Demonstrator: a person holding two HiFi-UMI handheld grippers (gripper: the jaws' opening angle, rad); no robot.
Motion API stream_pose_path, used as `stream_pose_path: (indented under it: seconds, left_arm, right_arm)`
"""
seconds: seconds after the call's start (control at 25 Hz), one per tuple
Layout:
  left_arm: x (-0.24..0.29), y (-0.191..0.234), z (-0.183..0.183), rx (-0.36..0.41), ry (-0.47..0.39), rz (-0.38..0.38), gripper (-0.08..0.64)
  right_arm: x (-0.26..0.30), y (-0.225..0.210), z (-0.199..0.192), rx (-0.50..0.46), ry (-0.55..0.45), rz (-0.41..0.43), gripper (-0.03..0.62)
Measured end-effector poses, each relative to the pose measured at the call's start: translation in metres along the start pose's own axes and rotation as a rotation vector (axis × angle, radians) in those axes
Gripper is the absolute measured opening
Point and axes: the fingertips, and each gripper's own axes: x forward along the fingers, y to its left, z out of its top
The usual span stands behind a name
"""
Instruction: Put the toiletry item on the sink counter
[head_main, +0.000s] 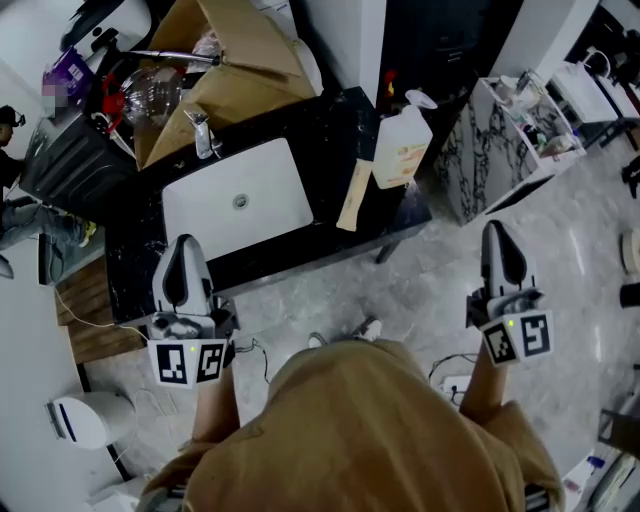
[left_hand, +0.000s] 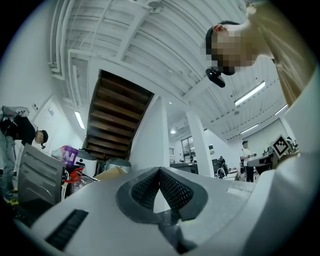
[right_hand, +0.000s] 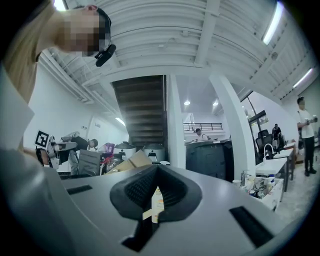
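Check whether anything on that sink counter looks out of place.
An open cardboard box, flaps splayed, looms right behind the faucet. The pump bottle stands close to the counter's right edge.

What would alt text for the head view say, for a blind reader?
From above, a person in a tan top holds a shut, empty left tool and right tool before a black counter with a white sink; a pump bottle and carton sit to its right.
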Motion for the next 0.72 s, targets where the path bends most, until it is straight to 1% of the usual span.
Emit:
stream_pose_path:
  seconds: [0.2, 0.44, 0.72]
  left_arm:
    - [-0.001, 0.005, -0.007, -0.014, 0.023, -0.009, 0.003]
    - [0.005, 0.006, -0.001, -0.005, 0.013, -0.037, 0.005]
    - [0.005, 0.013, -0.004, -0.012, 0.023, -0.059, 0.003]
  right_arm:
    - [0.010, 0.008, 0.008, -0.016, -0.009, 0.010, 0.003]
    - [0.020, 0.031, 0.012, -0.028, -0.008, 0.044, 0.003]
    - [0.021, 0.042, 0.010, -0.023, -0.013, 0.035, 0.003]
